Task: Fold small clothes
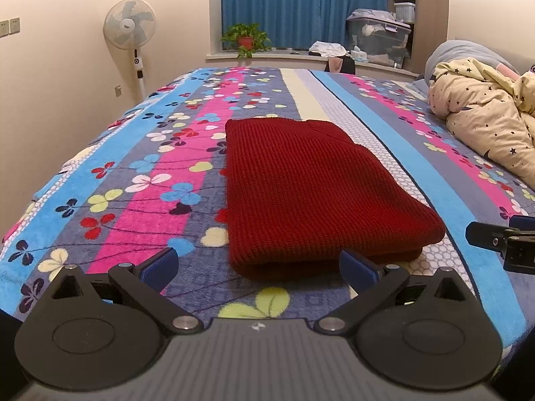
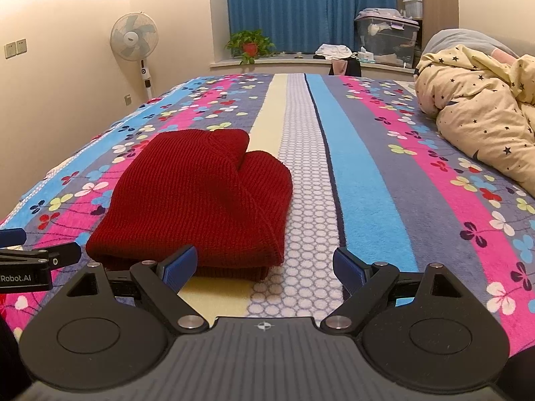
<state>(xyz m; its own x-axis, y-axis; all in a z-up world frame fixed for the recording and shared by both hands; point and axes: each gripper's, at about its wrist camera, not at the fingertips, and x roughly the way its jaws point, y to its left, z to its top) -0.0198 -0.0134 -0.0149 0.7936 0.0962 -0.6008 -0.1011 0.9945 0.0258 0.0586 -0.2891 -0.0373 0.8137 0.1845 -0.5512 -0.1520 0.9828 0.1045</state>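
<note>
A dark red knit garment [image 1: 311, 190] lies folded into a flat rectangle on the flowered striped bedspread [image 1: 140, 180]. My left gripper [image 1: 259, 267] is open and empty, just in front of the garment's near edge. In the right wrist view the garment [image 2: 197, 200] lies ahead and to the left. My right gripper [image 2: 264, 267] is open and empty, its left finger [image 2: 179, 267] close to the garment's near right corner. The right gripper's tip shows at the right edge of the left wrist view [image 1: 501, 240], and the left gripper's tip at the left edge of the right wrist view [image 2: 36, 260].
A bundled cream quilt with stars [image 2: 481, 113] lies on the bed at the right. A standing fan [image 1: 130, 30] is by the left wall. A potted plant [image 1: 245, 38], loose clothes and a clear storage box [image 1: 378, 38] sit on the far window ledge.
</note>
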